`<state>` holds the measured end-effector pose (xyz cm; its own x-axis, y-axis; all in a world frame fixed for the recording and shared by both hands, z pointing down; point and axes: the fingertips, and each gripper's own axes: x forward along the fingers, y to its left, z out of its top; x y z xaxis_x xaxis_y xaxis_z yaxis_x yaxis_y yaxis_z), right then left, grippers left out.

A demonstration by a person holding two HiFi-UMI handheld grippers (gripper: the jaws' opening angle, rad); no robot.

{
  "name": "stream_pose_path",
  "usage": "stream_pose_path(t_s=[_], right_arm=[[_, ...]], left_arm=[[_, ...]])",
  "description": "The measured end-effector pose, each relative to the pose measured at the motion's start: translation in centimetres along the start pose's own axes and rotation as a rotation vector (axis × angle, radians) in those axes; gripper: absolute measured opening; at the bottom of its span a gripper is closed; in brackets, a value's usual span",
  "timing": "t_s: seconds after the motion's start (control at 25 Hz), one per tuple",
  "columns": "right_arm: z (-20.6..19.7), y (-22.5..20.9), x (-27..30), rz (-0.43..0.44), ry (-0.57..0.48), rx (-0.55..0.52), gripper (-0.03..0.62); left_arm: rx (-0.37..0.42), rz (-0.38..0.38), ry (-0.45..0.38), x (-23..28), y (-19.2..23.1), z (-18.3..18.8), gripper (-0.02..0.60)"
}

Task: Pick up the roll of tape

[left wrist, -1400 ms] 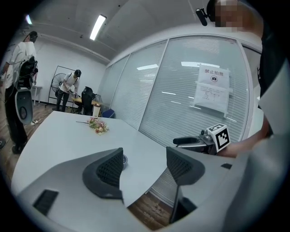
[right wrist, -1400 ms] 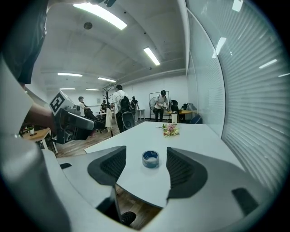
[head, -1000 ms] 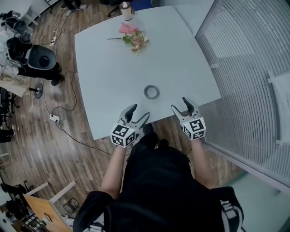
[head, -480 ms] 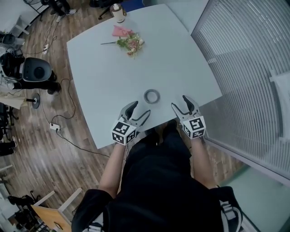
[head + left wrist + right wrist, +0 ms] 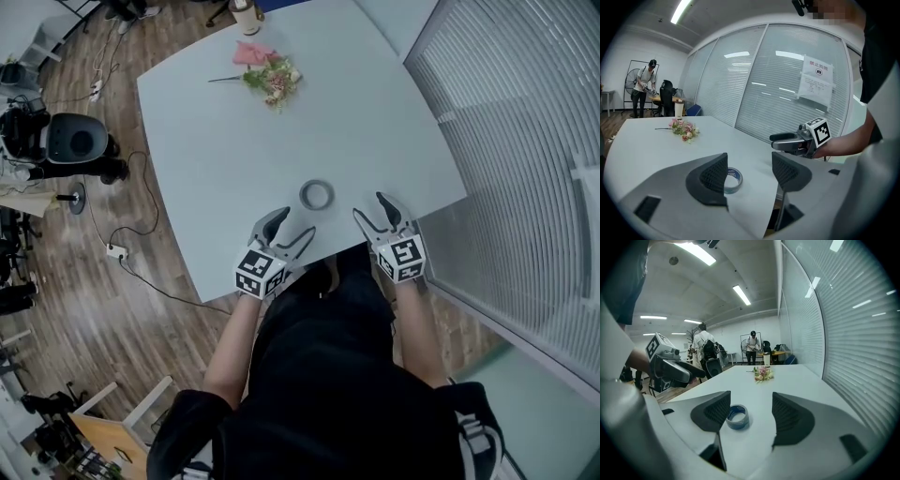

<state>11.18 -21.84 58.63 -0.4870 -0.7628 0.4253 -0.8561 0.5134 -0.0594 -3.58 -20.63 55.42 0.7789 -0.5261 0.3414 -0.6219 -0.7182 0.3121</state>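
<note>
A grey-blue roll of tape (image 5: 316, 194) lies flat on the white table (image 5: 225, 150) near its front edge. It shows past the left jaw in the left gripper view (image 5: 731, 180) and again in the right gripper view (image 5: 738, 416). My left gripper (image 5: 289, 228) hovers open at the table's edge, just left of and nearer than the roll. On the other side, the right gripper (image 5: 371, 209) is open too, a short way right of the roll. Neither one touches the tape, and both hold nothing.
A small bunch of pink flowers (image 5: 270, 80) lies at the far side of the table, with a cup (image 5: 246, 17) beyond it. A glass wall with blinds (image 5: 525, 141) runs along the right. Cables and a fan (image 5: 77, 141) sit on the wooden floor at left.
Both grippers have edged forward toward the tape roll, and the view has shifted slightly. Both remain open and the roll has not moved.
</note>
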Motion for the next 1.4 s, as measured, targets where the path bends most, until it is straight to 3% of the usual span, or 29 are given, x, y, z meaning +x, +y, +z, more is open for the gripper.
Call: stream_pose_path(t_s=[0.88, 1.4], right_arm=[[-5.5, 1.1, 3.0, 0.130, 0.098, 0.032, 0.279], [-7.2, -1.1, 3.5, 0.082, 0.117, 0.073, 0.272]], left_arm=[[0.051, 0.013, 0.184, 5.7, 1.6, -6.1, 0.298], [0.132, -0.037, 0.312, 9.4, 2.0, -9.7, 0.296]])
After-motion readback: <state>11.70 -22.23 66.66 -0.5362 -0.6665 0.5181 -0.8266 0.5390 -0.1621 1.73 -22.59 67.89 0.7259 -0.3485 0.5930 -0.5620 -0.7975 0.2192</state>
